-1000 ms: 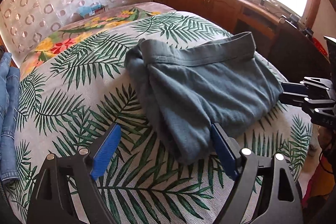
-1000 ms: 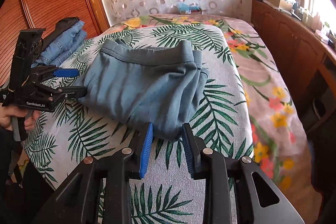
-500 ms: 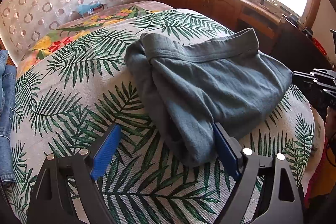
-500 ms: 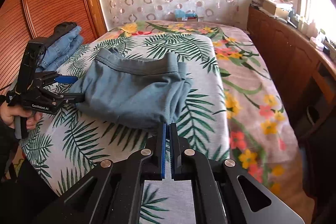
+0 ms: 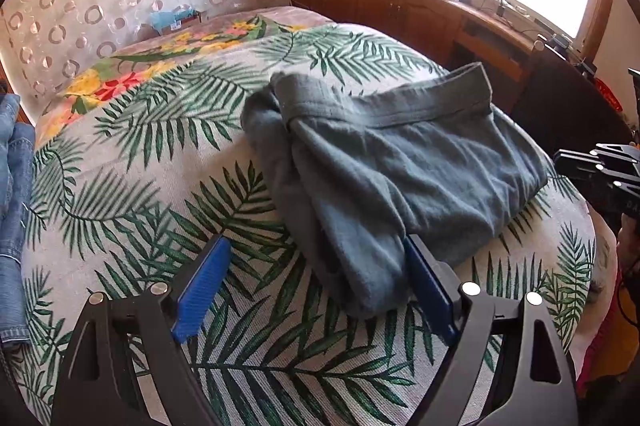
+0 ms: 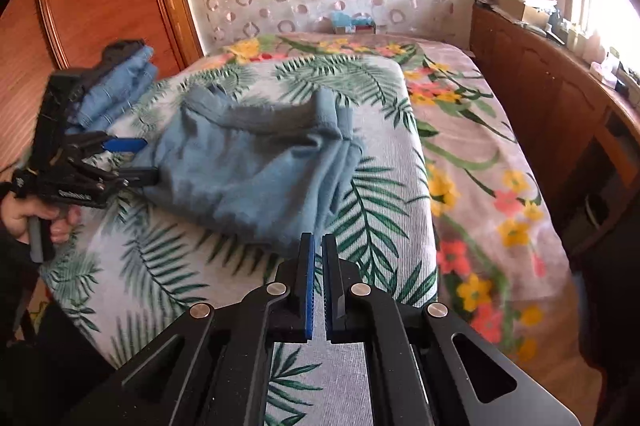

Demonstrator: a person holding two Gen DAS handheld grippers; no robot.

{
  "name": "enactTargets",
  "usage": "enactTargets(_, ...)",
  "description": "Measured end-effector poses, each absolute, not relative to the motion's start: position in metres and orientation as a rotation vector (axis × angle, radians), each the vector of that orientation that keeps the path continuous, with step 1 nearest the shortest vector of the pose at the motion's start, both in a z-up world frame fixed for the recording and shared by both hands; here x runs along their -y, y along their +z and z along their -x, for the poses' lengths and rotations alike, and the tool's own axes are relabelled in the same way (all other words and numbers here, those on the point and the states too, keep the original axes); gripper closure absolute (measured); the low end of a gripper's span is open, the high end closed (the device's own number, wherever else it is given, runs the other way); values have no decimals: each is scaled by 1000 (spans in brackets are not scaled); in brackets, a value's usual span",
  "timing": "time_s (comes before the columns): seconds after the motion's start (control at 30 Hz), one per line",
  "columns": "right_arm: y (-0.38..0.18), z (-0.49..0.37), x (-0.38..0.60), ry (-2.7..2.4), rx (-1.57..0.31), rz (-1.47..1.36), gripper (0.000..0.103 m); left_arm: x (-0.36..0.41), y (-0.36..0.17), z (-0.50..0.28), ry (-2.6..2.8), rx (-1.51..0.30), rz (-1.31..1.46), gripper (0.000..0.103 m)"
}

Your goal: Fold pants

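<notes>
1. The folded grey-blue pants (image 5: 400, 178) lie on the palm-leaf blanket (image 5: 160, 166) covering the bed, waistband toward the far side; a bunched fold hangs at their near edge.
2. The left tongs (image 5: 316, 286) stand spread wide, nothing pinched; the right blue pad sits just beside the near fold of the pants, the left pad over bare blanket.
3. The right tongs (image 6: 319, 258) are pressed together, empty, just short of the pants' near edge (image 6: 256, 170).
4. A stack of jeans (image 6: 116, 86) rests at the bed's far left; a wooden cabinet (image 6: 540, 78) runs along the right.
</notes>
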State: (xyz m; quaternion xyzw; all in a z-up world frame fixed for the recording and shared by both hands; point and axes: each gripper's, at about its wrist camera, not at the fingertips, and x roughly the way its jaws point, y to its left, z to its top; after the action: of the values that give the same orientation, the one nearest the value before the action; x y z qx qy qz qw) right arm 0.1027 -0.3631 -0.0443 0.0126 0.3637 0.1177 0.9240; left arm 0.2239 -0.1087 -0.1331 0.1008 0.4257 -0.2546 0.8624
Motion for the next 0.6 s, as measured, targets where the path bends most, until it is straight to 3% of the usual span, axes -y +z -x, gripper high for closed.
enactTargets(0.2, -29, -112, 369, 249, -694, -17, 97, 108, -115, -231, -527, -855, -194, 15)
enactTargets(0.4, -32, -146, 359, 264, -692, -5, 78, 112, -110, -259, -512, -861, -181, 15)
enactTargets(0.6, -47, -188, 354, 258, -740, 16, 75, 120, -117, -286, -508, -883, -182, 15)
